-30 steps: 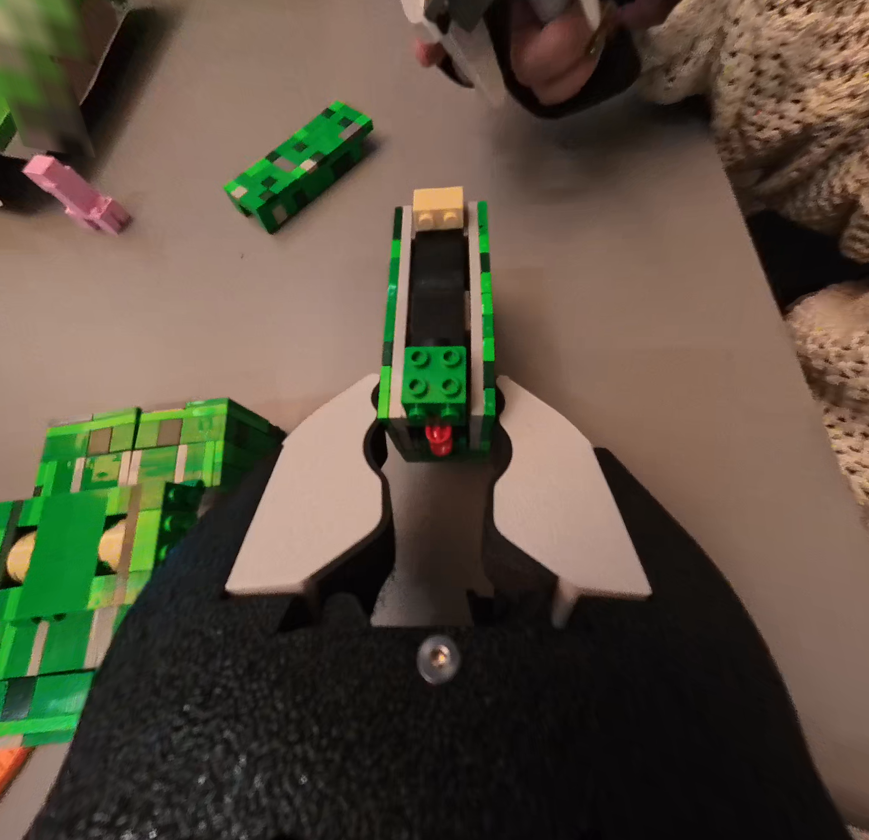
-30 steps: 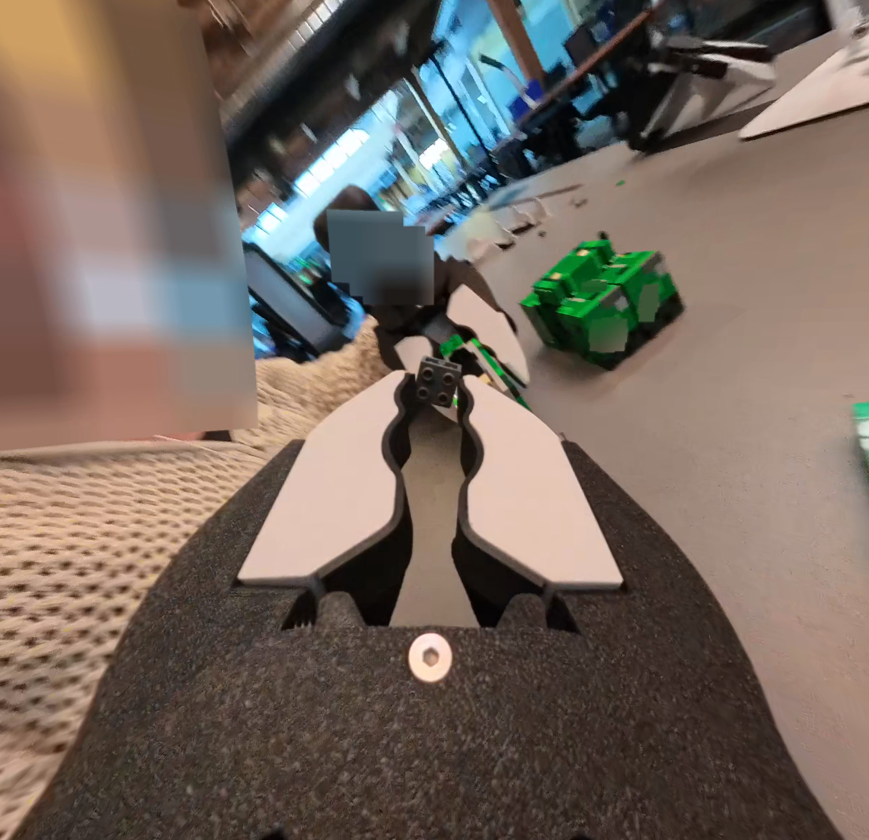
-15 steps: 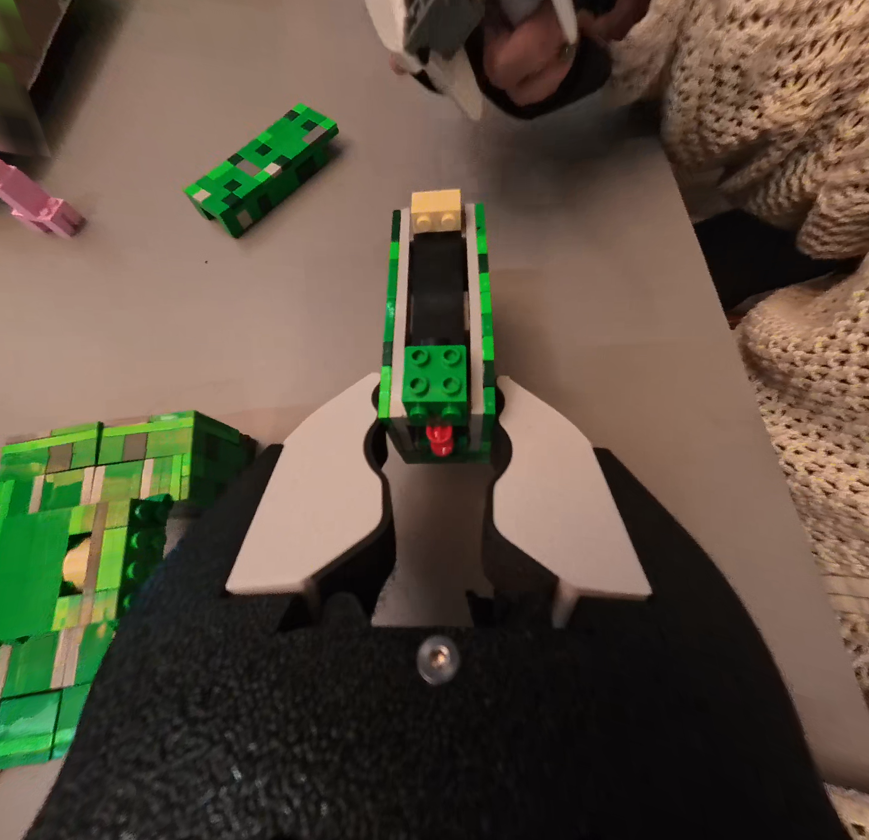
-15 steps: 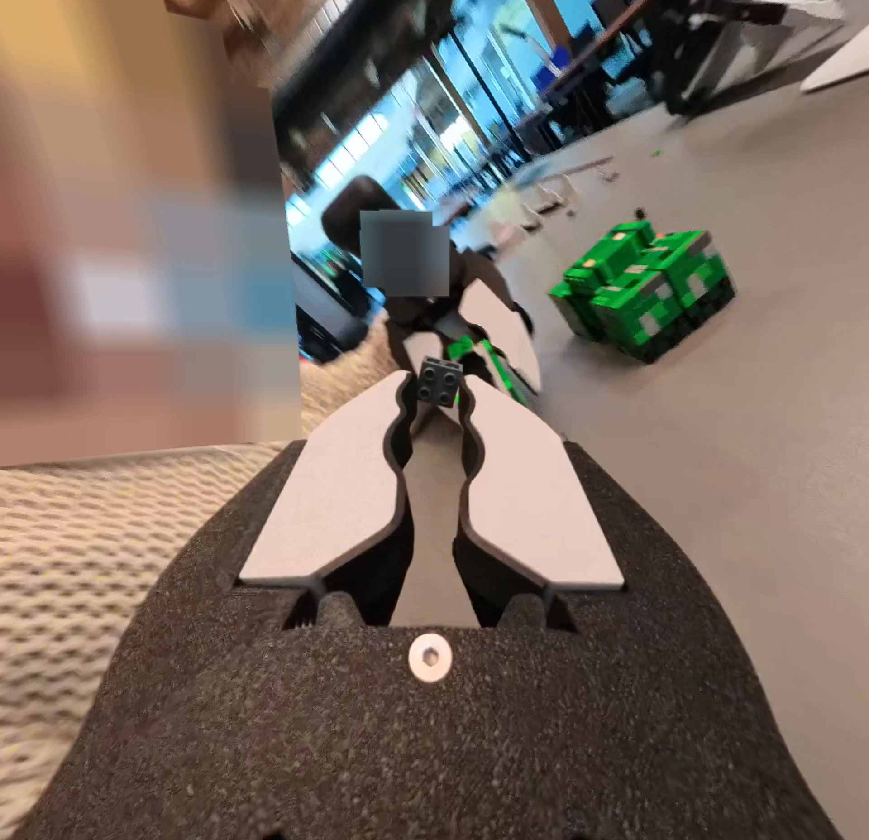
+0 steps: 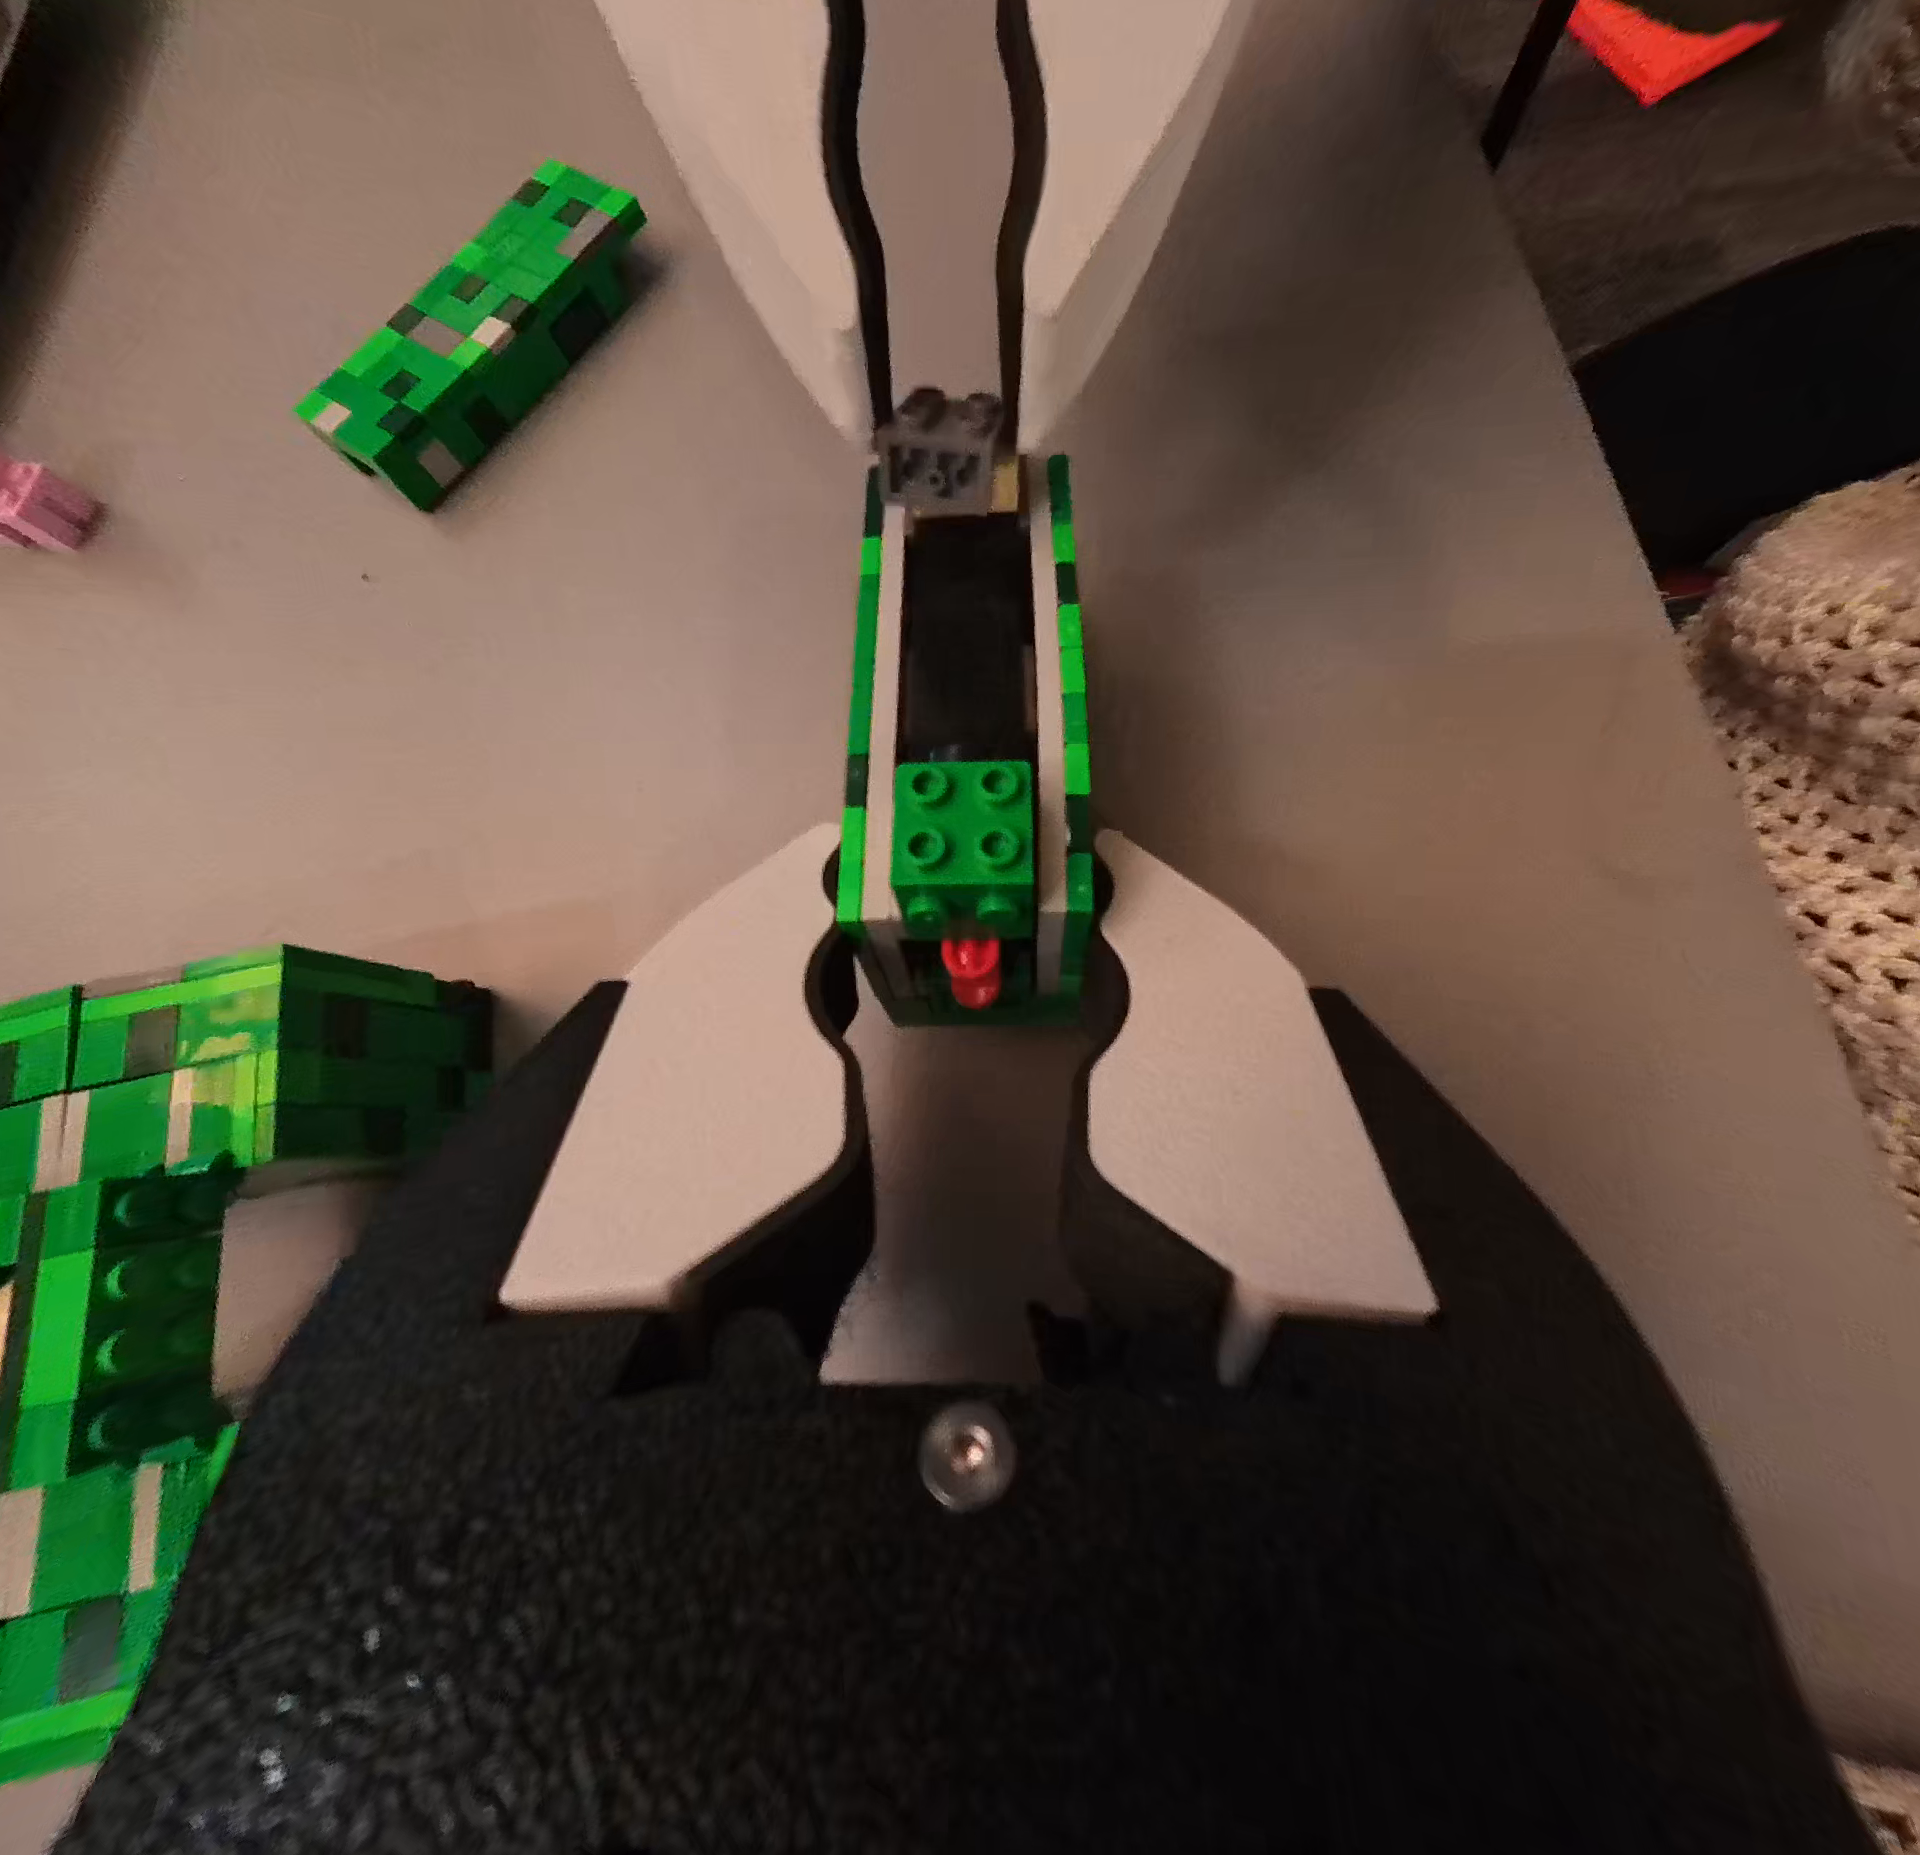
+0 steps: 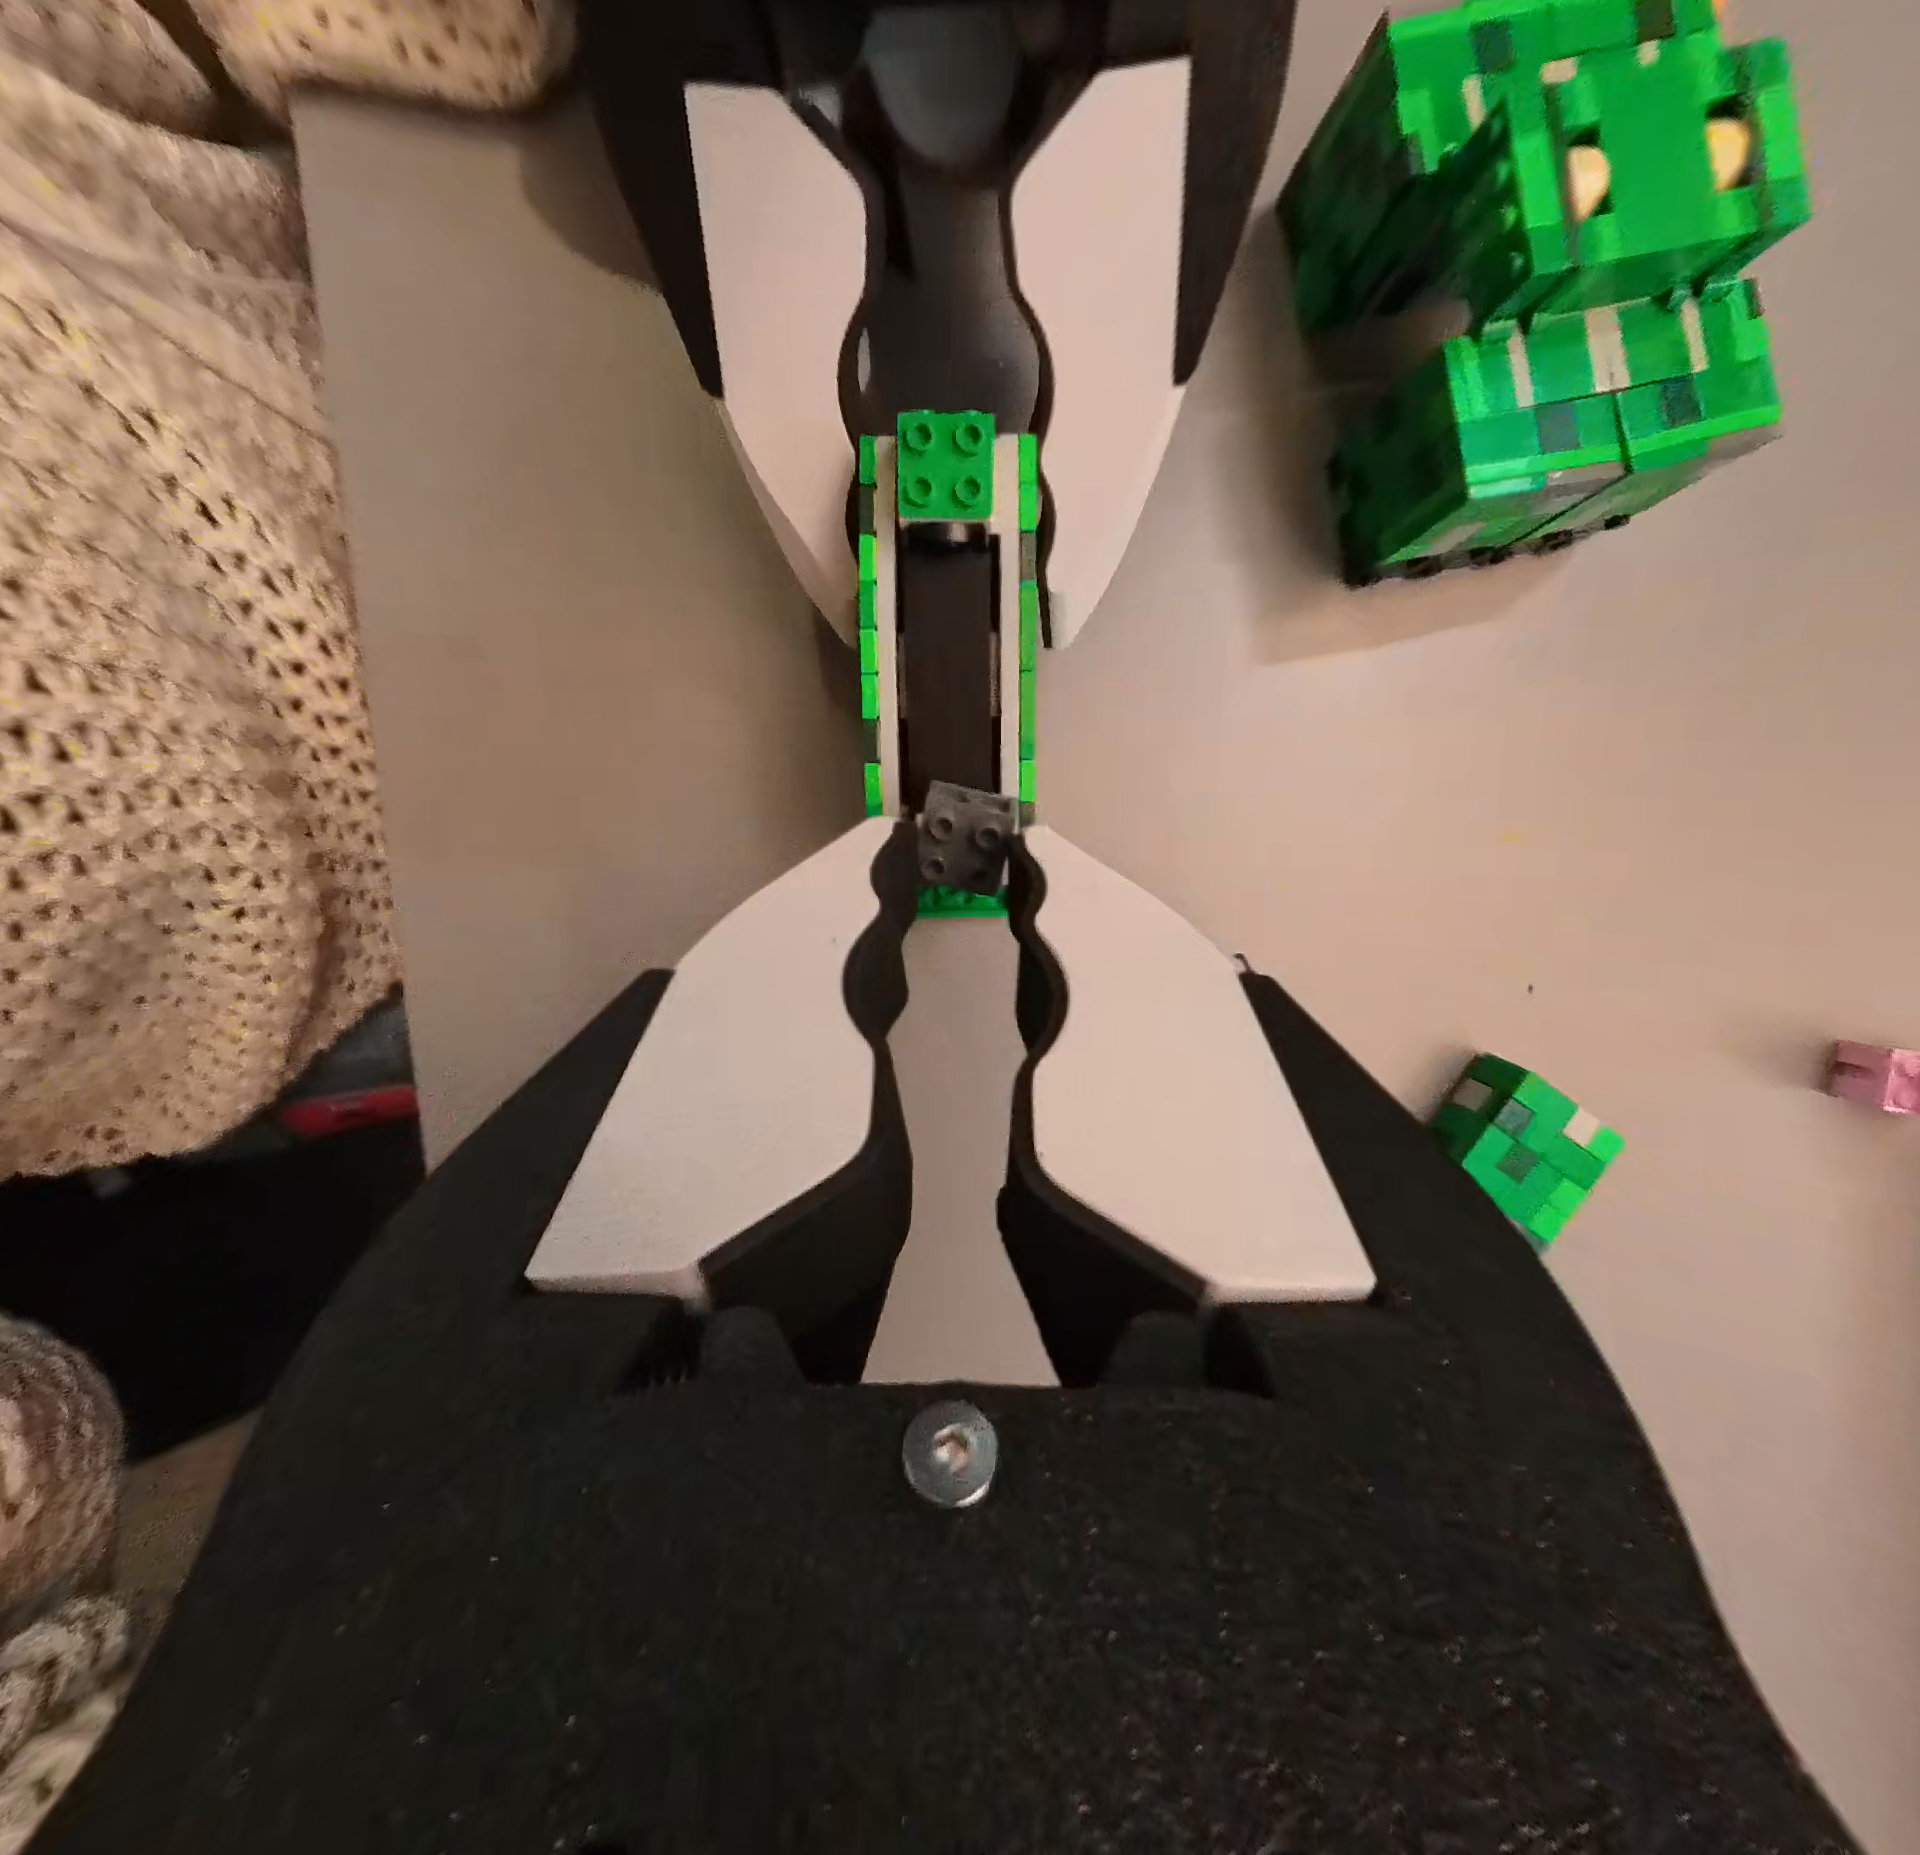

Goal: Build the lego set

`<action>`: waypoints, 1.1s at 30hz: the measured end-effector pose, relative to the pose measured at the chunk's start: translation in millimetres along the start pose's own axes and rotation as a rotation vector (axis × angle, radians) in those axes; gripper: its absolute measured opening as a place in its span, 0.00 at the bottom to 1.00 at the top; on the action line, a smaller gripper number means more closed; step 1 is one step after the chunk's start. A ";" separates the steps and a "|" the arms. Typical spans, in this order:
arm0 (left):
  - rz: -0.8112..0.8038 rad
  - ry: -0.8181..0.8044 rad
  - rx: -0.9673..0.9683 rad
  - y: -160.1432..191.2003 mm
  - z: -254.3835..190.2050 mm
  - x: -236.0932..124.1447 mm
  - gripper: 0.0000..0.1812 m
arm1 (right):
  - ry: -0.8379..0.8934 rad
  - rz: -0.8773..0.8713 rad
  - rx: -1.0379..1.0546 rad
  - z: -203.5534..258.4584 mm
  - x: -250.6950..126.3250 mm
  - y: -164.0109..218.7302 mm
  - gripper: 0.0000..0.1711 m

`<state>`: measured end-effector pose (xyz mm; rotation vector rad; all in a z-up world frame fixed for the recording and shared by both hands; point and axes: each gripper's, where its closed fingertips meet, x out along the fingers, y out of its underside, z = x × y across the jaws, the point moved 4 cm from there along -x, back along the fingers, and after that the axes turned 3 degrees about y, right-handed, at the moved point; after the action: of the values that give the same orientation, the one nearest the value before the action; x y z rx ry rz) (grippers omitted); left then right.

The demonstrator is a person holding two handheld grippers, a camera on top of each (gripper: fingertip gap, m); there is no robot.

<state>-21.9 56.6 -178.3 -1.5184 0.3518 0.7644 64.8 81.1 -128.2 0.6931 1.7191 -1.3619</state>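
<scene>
At the centre of the left wrist view, a long narrow green assembly is clamped at its near end between the pale fingers of the left gripper, which is closed only as far as the assembly's width allows. A green four-stud brick is seated on top of that near end, and a small red piece is seen just below it, inside the end face. The assembly's black interior is flanked by pale and green side walls. At its far end, toward the upper middle of the frame, a small dark grey brick is pinched between the tips of the right gripper, whose fingers enter from the top edge. The grey brick is set against the far end of the assembly, though whether it is fully seated cannot be told from the blur there. In the right wrist view the same grey brick is shown gripped at the tips of the right gripper, slightly tilted, with the assembly stretching away toward the left gripper at the upper middle. On the grey table, a short green block is lying at the upper left, a pink piece at the left edge, and a large green build at the lower left. A knitted cream sleeve is seen at the right edge.
</scene>
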 end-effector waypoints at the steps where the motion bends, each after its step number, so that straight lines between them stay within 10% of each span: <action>1: -0.001 0.003 0.000 0.2 -0.3 0.2 0.22 | -0.005 0.022 -0.014 1.0 1.5 -0.6 0.09; 17: -0.008 0.017 0.016 1.2 -2.7 2.8 0.22 | -0.071 0.358 -0.149 6.2 5.5 -10.9 0.10; 33: -0.014 0.045 0.009 5.9 -2.1 5.0 0.22 | -0.076 0.331 -0.136 6.8 6.2 -11.2 0.10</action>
<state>-21.5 55.0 -186.1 -1.5301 0.3771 0.7180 54.3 71.1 -128.3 0.7976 1.5408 -1.0200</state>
